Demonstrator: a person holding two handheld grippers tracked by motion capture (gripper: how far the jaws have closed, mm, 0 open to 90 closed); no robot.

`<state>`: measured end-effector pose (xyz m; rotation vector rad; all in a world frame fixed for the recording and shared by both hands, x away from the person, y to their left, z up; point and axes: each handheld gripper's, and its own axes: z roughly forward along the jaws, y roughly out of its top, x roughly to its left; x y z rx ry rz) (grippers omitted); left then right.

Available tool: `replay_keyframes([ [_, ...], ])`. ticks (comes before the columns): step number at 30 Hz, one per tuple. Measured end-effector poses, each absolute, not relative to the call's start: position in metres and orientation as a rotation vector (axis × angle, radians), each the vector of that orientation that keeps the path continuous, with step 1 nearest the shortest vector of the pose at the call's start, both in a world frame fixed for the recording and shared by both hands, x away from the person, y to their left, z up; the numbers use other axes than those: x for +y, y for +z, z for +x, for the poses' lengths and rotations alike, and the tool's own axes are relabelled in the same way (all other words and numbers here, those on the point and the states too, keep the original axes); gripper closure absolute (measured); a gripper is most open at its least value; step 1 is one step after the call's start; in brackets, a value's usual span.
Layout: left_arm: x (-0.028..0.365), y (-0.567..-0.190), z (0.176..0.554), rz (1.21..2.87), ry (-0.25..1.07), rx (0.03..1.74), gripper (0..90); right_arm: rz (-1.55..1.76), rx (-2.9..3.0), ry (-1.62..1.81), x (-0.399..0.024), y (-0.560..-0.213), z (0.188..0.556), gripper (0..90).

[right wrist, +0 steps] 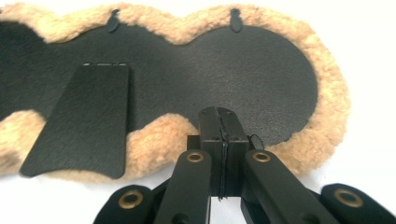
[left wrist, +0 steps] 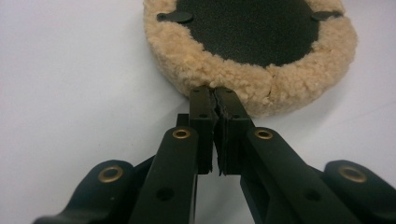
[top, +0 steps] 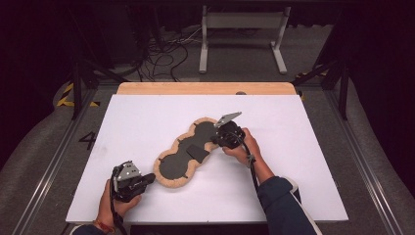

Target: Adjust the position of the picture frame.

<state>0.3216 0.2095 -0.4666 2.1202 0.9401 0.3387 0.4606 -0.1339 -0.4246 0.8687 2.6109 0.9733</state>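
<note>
Sheepskin pad (top: pixel 188 152), three-lobed, black-backed and fringed in tan fleece, lies face down across the middle of the white worktop (top: pixel 147 117), running from lower left to upper right in the high view. A black flap (top: pixel 197 152) sticks out from its middle lobe toward the lower right.

The left claw (top: pixel 150 179) sits at the lower left of the high view, its tips at the fleece edge of the lowest lobe. In the left gripper view the jaws are pressed together, with the tips meeting the fuzzy rim (left wrist: pixel 243 84); whether a tuft of fleece is pinched between them I cannot tell. The right claw (top: pixel 218 137) is at the upper lobe. In the right gripper view (right wrist: pixel 218 114) its jaws are also closed tight, the tips resting over the black backing (right wrist: pixel 261 70) just inside the fleece border, beside a small black loop at the edge; whether they grip anything is not clear.

As I judge it, the step in hand is taking hold of the pad at both ends, likely to lift, turn or fold it. Both hands look settled at their ends. The next move calls for a sure bite on each end: the jaws would need to catch the edge itself, not only loose fleece, and then both hands should rise together so the limp pad does not sag or slip free.
</note>
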Motion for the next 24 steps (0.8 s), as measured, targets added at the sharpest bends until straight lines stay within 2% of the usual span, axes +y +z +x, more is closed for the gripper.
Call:
replay_keyframes([
  [3,0.209,-0.468,0.326,2.129,0.345,0.953,86.4,0.870,2.659,0.928,-0.137,-0.425,0.457,90.0],
  [5,0.209,-0.469,0.330,2.133,0.346,0.957,87.4,0.807,2.751,0.763,-0.137,-0.435,0.452,90.0],
  [10,0.211,-0.467,0.336,2.139,0.356,0.973,88.2,0.925,2.578,1.041,-0.159,-0.431,0.450,90.0],
  [17,0.218,-0.460,0.361,2.047,0.349,1.010,88.1,1.004,2.406,1.093,-0.172,-0.427,0.452,90.0],
  [24,0.213,-0.455,0.337,2.070,0.358,0.943,89.5,1.068,2.304,1.150,-0.178,-0.424,0.469,90.0],
])
